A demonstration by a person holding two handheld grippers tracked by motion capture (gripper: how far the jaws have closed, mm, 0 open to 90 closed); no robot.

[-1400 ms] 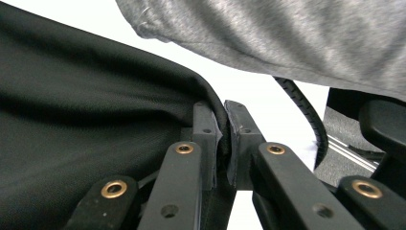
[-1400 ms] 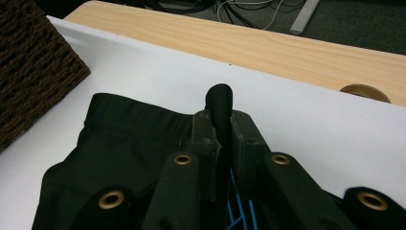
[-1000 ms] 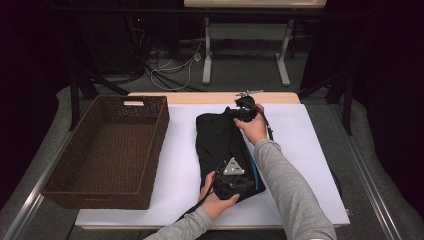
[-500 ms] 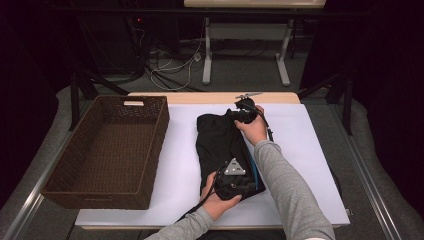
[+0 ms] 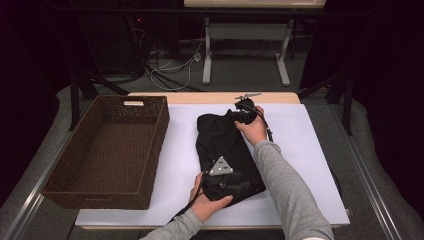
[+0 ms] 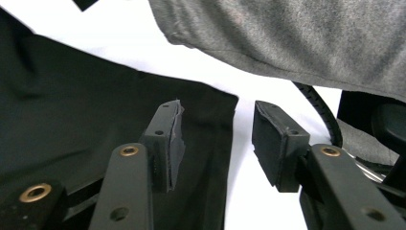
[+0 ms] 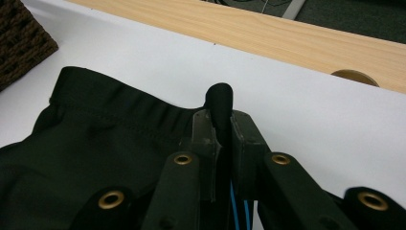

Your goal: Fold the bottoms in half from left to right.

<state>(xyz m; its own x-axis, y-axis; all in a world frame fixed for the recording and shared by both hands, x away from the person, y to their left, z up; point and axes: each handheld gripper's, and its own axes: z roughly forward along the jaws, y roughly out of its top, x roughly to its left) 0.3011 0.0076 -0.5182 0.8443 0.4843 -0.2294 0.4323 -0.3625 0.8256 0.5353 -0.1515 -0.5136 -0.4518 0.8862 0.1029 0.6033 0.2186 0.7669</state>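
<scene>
One black folded fabric garment (image 5: 225,150), elastic-waisted like shorts, flat on the white table cover (image 5: 300,150), just right of the wicker basket. Far corner of the waistband pinched into a small upright fold and clamped between the closed jaws of the right gripper (image 7: 222,129). Near hem corner lying under the left gripper (image 6: 218,143), whose jaws have just been opening and now stand apart, nothing pressed between the pads; cloth edge beneath the left-hand jaw, bare white cover in the gap.

Likely step: letting go at the near end after laying the piece flat, ahead of the next fold or a move to the basket. To do it well: finish spreading the left jaws before lifting, so no pad drags the hem; lift clear straight up; hold the waistband pinch steady meanwhile to stop the cloth creeping; regrip at a true corner, not mid-edge.

Count: one garment, one empty brown woven wicker basket (image 5: 107,150), one white cover, one pale wooden tabletop (image 5: 200,97) showing at the far edge, two grippers, two grey sleeves (image 5: 290,190).
</scene>
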